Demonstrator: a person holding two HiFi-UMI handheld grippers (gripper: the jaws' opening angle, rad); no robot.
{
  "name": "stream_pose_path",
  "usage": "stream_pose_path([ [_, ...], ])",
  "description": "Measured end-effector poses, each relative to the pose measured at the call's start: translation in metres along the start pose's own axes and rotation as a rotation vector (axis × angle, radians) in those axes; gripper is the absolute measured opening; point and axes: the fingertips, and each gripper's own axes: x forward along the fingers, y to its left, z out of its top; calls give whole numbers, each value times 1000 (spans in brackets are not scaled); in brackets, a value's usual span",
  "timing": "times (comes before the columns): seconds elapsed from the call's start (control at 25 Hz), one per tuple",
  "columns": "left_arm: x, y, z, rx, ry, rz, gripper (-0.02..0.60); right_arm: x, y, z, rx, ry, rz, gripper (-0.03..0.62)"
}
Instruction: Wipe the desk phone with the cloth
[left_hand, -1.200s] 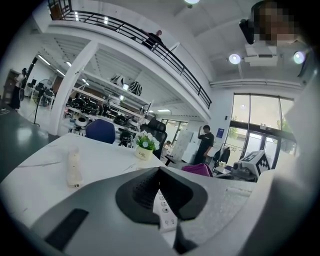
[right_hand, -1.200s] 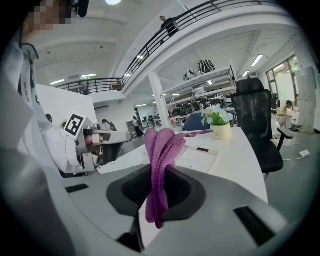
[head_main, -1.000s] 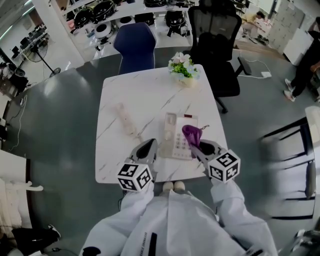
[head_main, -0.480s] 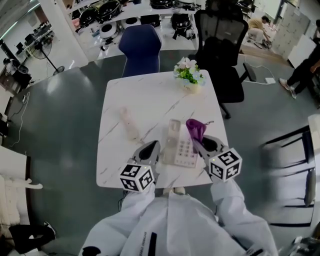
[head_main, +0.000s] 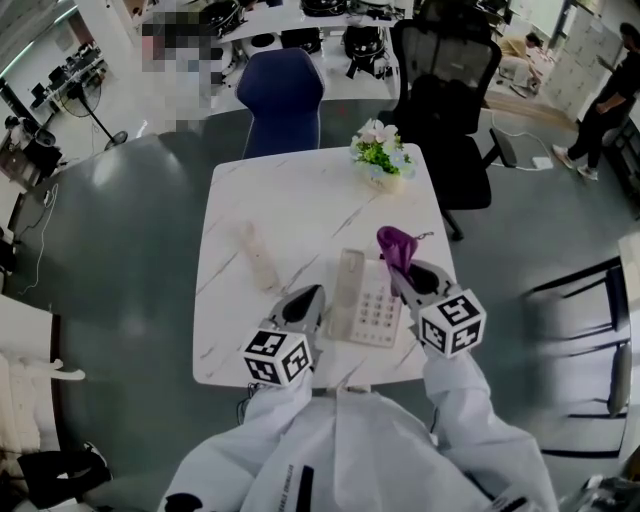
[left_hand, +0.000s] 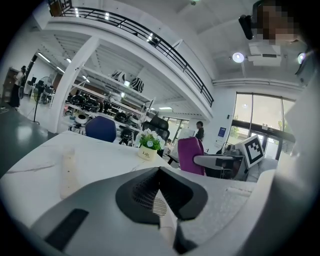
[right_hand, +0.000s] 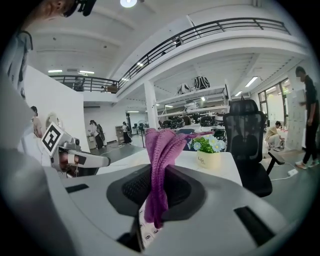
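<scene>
Desk phone (head_main: 368, 308) is placed flat close to the near edge of the counter (head_main: 290, 205), toward its right near corner, with the keypad turned up. It lies between the two tools. This is judged to suit the wiping: one tool can work from above while the other is kept at the side.

The cloth (head_main: 397, 245) is gripped by the right hand-held gripper (head_main: 403, 272) over the far right part of the phone. In the right gripper view the jaws are seen clenched on the purple cloth. A folded bunch stands up beyond them and a shorter end hangs down toward the number keys, which are visible just under the jaws. The cloth is held bunched, probably so that a thick pad can be pressed on the keys. Whether it touches the phone at this moment cannot be told.

The left hand-held gripper (head_main: 311, 294) is kept low, just beside the left edge of the phone. In the left gripper view its jaws are brought together and nothing is held between them. Contact with the phone cannot be confirmed. It is judged to be waiting there, perhaps to steady the phone.

A pale long object (head_main: 257, 255) is left alone toward the left edge, and a flower pot (head_main: 378, 152) stands at the far right corner, well apart from the work.
</scene>
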Motion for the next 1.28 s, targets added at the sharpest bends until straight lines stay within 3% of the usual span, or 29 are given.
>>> stream_pose_path([
  [0.44,7,20,-4,-25,24,18,-3,42,-12,-1,-228,146,-67,41],
  [0.72,6,30,-9,-37,33,34,-3,73,-3,-21,-350,261,-33,41],
  [1.28,2,39,-17,-53,46,50,-3,95,13,-56,-372,377,38,41],
])
